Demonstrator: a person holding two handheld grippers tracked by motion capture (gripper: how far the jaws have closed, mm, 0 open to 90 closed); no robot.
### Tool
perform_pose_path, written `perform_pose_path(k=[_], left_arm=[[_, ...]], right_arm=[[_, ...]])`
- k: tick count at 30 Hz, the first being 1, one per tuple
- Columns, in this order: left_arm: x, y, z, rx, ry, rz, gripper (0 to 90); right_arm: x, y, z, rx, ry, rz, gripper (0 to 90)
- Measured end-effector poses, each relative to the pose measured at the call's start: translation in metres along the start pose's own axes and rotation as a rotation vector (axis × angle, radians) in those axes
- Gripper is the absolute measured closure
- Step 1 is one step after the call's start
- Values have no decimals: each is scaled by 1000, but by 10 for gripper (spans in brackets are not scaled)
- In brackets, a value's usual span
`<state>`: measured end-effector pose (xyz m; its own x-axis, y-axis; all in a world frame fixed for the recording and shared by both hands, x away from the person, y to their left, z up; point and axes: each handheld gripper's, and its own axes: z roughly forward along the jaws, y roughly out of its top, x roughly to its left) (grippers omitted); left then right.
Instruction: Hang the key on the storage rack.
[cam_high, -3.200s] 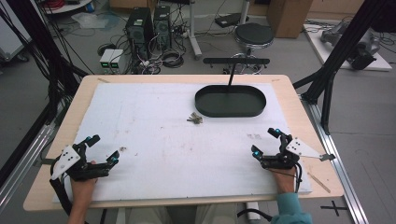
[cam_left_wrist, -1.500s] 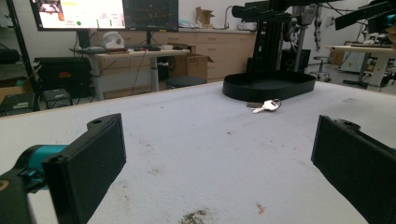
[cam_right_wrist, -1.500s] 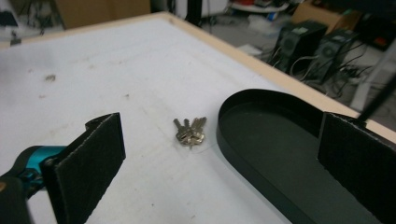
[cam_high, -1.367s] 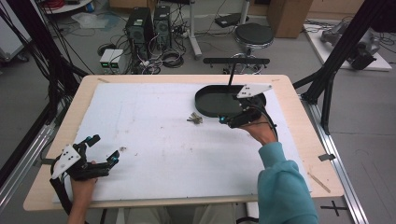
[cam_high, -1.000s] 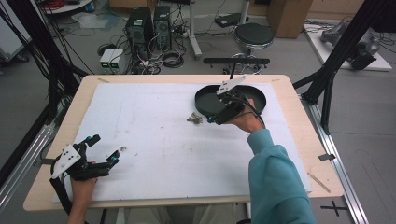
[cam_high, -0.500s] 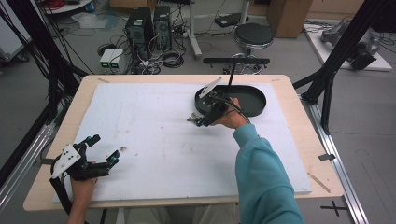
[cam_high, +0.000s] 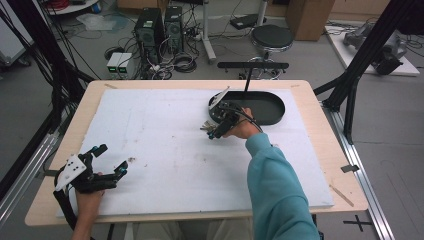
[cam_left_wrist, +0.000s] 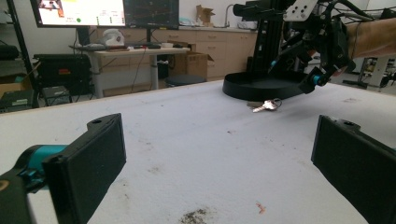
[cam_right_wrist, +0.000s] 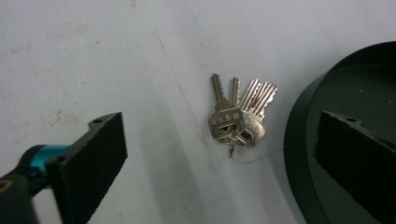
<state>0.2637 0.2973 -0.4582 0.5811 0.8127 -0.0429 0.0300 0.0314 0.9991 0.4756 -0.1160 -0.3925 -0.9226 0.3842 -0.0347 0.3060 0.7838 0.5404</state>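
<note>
Keys (cam_right_wrist: 237, 122): flat, toothed, silvery metal

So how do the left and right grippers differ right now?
The right gripper is stretched far across the white mat, hovering over the keys beside the black tray; the left gripper sits at the near edge, with nothing close by. The right points down at the mat, the left along it. Both have their jaws wide open and hold nothing.

Keys (cam_left_wrist: 264, 105) beside black tray (cam_left_wrist: 261, 87), claw (cam_left_wrist: 322, 70) above.
</note>
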Motion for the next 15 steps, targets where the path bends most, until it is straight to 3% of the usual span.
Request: perform_pose_path(k=[5,15], left_arm=[[0,0,0,0,0,0,35],[0,0,0,0,0,0,35]], right_arm=[[2,0,5,40,0,-13,31],[0,-2,14,93,13,23,88]])
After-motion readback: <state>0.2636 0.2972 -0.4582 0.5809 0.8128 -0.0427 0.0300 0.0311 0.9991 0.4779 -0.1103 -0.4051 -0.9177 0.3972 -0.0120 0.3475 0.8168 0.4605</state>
